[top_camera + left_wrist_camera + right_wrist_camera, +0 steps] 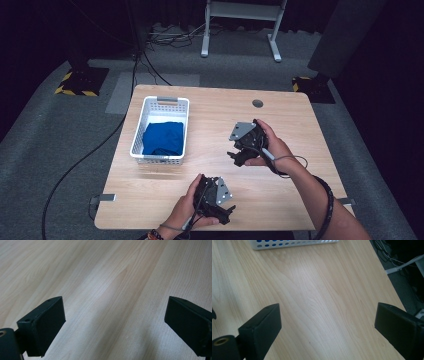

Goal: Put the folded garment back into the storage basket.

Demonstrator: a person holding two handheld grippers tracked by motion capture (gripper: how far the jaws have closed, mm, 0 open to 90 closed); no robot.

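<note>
A white perforated basket [139, 126] stands on the left half of the wooden table [290, 120], with a folded blue cloth [163, 138] inside it. My left gripper [225, 212] is held low near the table's front edge, right of the basket's near end. Its jaws stand wide apart over bare wood, and the gripper [115, 327] holds nothing. My right gripper [235, 156] hovers at mid-table, right of the basket. In the right gripper view that gripper [328, 332] is open and empty, and the basket's wall [294, 243] lies across the top.
A round cable hole [257, 103] sits near the table's far edge. Metal brackets [102, 198] stick out at the front corners. Beyond the table are grey carpet, cables [150, 65], a white stand's legs [240, 30] and yellow-black striped bases [75, 91].
</note>
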